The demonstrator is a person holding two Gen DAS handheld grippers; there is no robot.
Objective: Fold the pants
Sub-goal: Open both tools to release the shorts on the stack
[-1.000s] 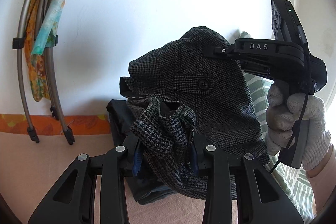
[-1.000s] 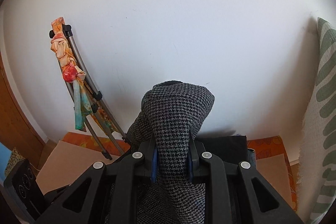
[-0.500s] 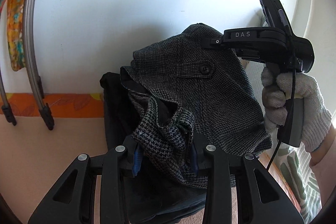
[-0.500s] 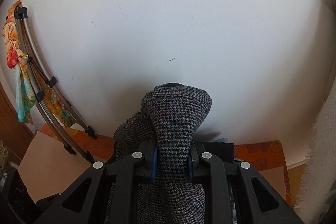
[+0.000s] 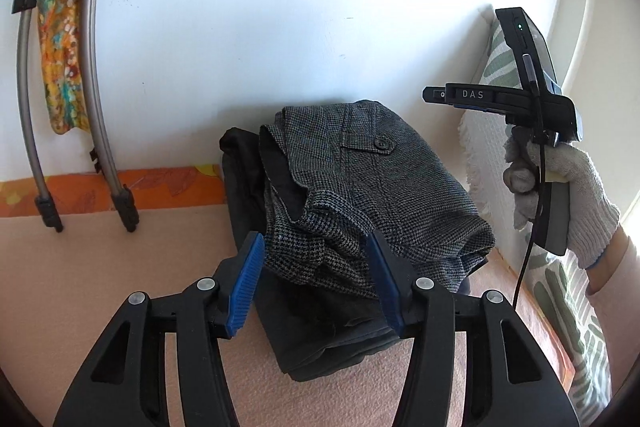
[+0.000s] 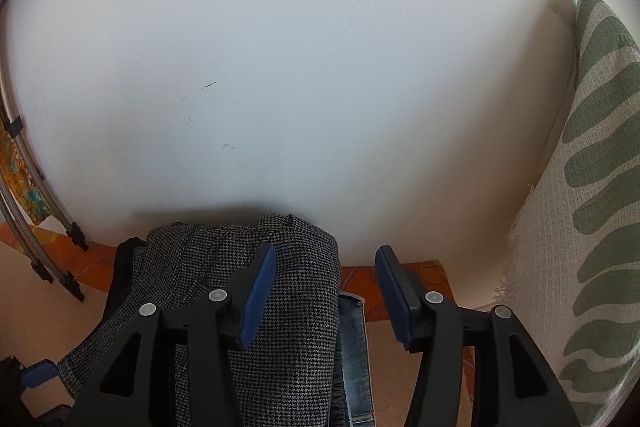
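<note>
The grey houndstooth pants (image 5: 372, 195) lie folded in a bundle on top of a stack of dark folded clothes (image 5: 320, 327) against the white wall. My left gripper (image 5: 316, 279) is open, its blue pads on either side of the bundle's near edge, holding nothing. My right gripper (image 6: 326, 291) is open above the bundle's right side; it also shows in the left wrist view (image 5: 480, 95), held by a gloved hand. The pants show in the right wrist view (image 6: 280, 307) under the left finger.
A green-patterned white cushion (image 6: 592, 227) stands at the right. Grey metal tubes with a colourful cloth (image 5: 64, 47) lean on the wall at the left. Blue jeans (image 6: 354, 347) lie under the pants. The pink surface (image 5: 100, 267) runs left of the stack.
Both grippers have opened and let go of the pants. The bundle has dropped from the air onto the stack of dark clothes. The right gripper has drawn off to the right.
</note>
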